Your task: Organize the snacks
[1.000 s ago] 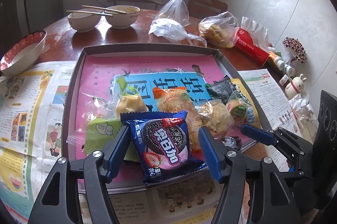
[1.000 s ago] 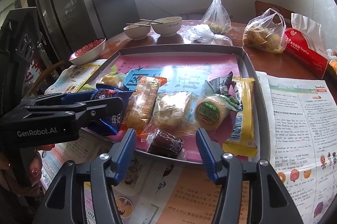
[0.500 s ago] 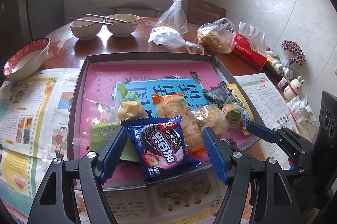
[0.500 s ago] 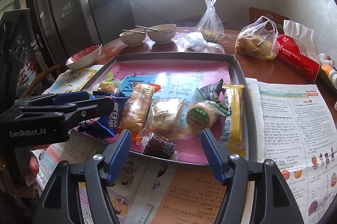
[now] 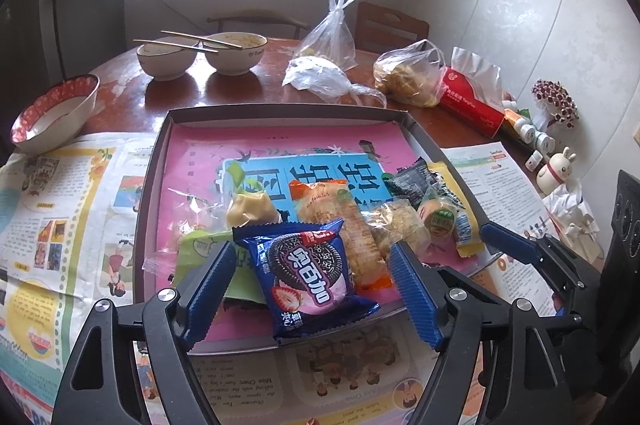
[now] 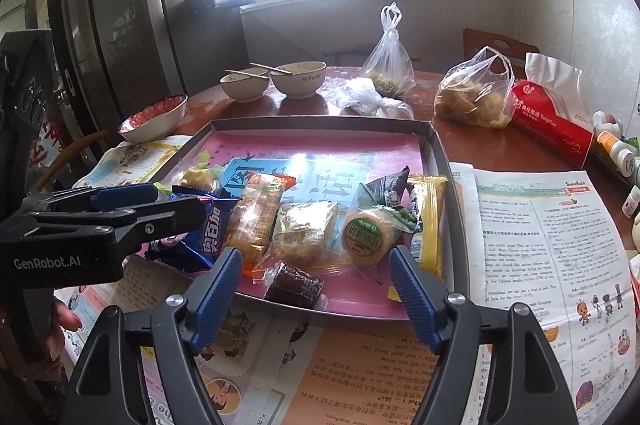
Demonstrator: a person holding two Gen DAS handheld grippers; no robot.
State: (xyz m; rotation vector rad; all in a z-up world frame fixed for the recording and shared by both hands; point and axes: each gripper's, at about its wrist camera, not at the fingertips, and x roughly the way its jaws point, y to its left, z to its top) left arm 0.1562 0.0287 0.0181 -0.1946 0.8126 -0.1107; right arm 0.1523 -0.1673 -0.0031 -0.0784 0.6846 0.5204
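Note:
A grey tray [image 5: 160, 161] with a pink lining holds several wrapped snacks. A blue cookie packet [image 5: 306, 277] lies at its front edge between the fingers of my left gripper [image 5: 310, 253]. Those jaws are opening and the pads stand clear of the packet. My right gripper [image 6: 315, 257] is also opening, over a small dark red packet [image 6: 294, 285] and a crumbly pastry pack [image 6: 304, 237], touching neither. An orange-wrapped biscuit [image 6: 256, 221], a round green-labelled cake [image 6: 366, 235] and a yellow packet [image 6: 428, 221] lie alongside.
Newspaper [image 5: 60, 225] covers the table around the tray. Behind it are two bowls with chopsticks [image 5: 200, 55], a red-patterned bowl [image 5: 52, 113], plastic bags [image 5: 404, 77] and a red tissue pack [image 5: 472, 101]. Small bottles and a rabbit figurine [image 5: 554, 171] stand at the right.
Both grippers' jaws have spread wider. The scene has slid down a little in both views. The blue cookie packet stays at the tray's front edge.

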